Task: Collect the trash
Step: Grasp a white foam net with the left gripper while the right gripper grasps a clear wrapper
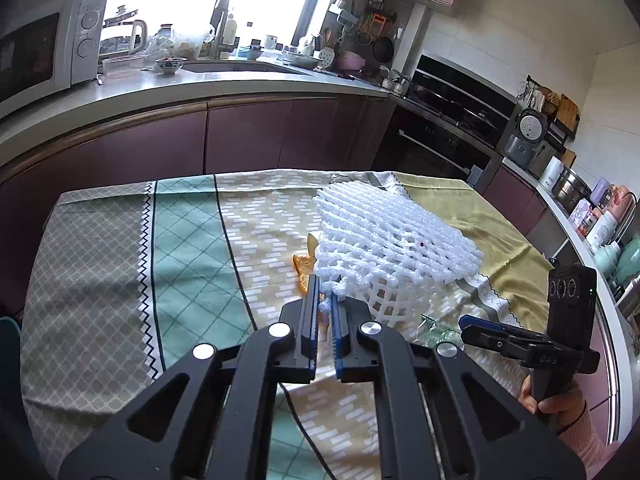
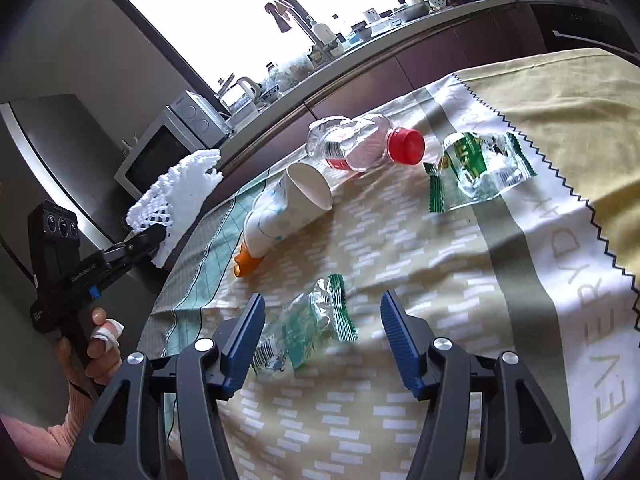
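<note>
Left gripper (image 1: 327, 300) clamped on the near edge of a white foam net sleeve (image 1: 396, 236); the sleeve is lifted clear of the tablecloth (image 1: 120, 240) and sags away from the fingers, seen from the right wrist view hanging off the table's left side. Orange peel (image 1: 304, 270) lies on the cloth just beside the left fingertips, partly hidden by the sleeve. Right gripper (image 2: 324, 320) spread wide, holding nothing — its two blue pads flank a crumpled clear-and-green wrapper (image 2: 316, 328) that rests on the cloth between them; contact with either pad cannot be told. Further back on the cloth: a paper cup (image 2: 308, 192) on its side, mouth toward the camera, lying over a white bottle with orange tip (image 2: 260, 236); a clear plastic bottle with red cap (image 2: 360, 148) on its side, touching the cup's far rim; a second green-printed wrapper (image 2: 480, 164) to its right, apart from the bottle. Kitchen counter (image 1: 240, 80) and microwave (image 1: 40, 52) behind.
</note>
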The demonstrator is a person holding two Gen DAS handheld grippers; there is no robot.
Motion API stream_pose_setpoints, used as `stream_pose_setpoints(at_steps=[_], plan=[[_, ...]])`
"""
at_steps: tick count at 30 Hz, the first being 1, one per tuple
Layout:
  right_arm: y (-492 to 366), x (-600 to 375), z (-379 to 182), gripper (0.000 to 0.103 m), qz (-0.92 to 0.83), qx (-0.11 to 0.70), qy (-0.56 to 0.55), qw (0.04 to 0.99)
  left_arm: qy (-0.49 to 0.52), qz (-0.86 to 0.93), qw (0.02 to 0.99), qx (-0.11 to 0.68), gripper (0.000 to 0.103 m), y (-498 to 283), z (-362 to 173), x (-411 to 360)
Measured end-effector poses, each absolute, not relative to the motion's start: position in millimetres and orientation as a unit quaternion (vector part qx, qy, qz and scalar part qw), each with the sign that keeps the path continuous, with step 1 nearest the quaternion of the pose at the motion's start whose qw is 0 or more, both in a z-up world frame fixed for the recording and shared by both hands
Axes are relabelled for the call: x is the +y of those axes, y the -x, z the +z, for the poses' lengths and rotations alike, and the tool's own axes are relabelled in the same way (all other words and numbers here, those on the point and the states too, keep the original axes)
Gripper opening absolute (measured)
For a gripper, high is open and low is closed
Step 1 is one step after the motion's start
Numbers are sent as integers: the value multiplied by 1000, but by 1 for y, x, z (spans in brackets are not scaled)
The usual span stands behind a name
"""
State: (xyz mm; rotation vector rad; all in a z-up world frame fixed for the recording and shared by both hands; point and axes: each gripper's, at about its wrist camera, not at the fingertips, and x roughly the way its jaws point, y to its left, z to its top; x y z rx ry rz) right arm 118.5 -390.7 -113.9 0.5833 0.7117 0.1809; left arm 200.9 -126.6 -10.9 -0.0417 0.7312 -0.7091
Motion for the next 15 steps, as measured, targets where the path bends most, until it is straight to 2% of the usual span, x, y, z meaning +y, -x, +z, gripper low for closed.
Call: stream_pose_setpoints(at_steps=[9, 12, 14, 15], plan=[[-123, -372, -118, 57, 94, 354, -270, 890, 21, -313, 884, 348, 6, -180, -15, -86], [-122, -372, -119, 45, 92, 356, -274, 889, 25, -307, 885, 350, 6, -177, -17, -76], [-121, -371, -121, 32, 91, 359, -275, 887, 28, -304, 886, 350, 6, -173, -18, -69], [-121, -371, -121, 30, 92, 360, -276, 886, 28, -301, 886, 350, 6, -171, -19, -67]])
